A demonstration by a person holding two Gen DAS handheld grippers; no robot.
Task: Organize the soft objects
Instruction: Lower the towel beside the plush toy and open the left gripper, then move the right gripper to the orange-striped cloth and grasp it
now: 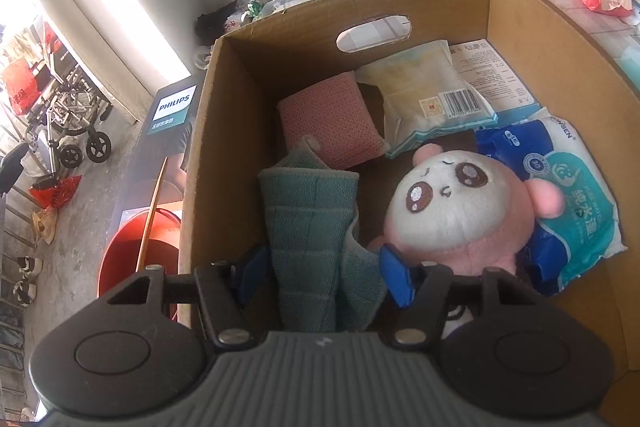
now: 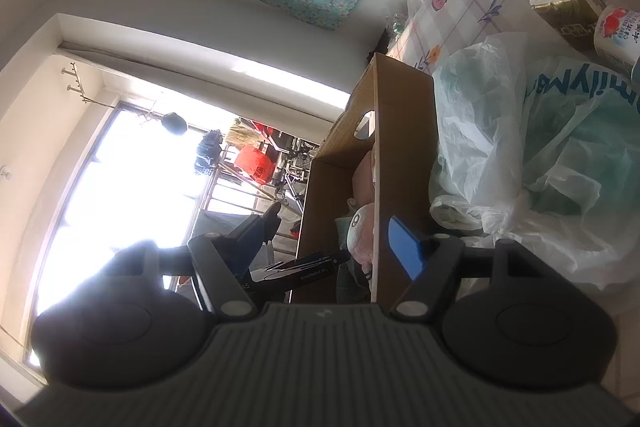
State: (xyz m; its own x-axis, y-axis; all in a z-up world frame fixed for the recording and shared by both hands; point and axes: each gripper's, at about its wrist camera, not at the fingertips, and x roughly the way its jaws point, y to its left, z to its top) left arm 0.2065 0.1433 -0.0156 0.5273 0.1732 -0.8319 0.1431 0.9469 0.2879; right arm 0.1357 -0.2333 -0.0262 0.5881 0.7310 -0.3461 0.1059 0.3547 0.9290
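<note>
In the left wrist view a cardboard box (image 1: 532,39) holds a pink panda plush (image 1: 460,211), a folded green towel (image 1: 312,227), a pink cloth (image 1: 328,123), a pale packet (image 1: 428,95) and a blue-teal wipes pack (image 1: 568,199). My left gripper (image 1: 324,271) is inside the box, open, its blue pads either side of the green towel without squeezing it. My right gripper (image 2: 332,239) is open and empty, beside the box (image 2: 404,155); the plush (image 2: 362,231) shows over the box wall.
A white and green plastic bag (image 2: 540,155) lies on the checked tablecloth right of the box, with a tissue pack (image 2: 568,3) and a can (image 2: 618,35) behind. A red bucket (image 1: 136,247) and a Philips carton (image 1: 172,111) stand on the floor left of the box.
</note>
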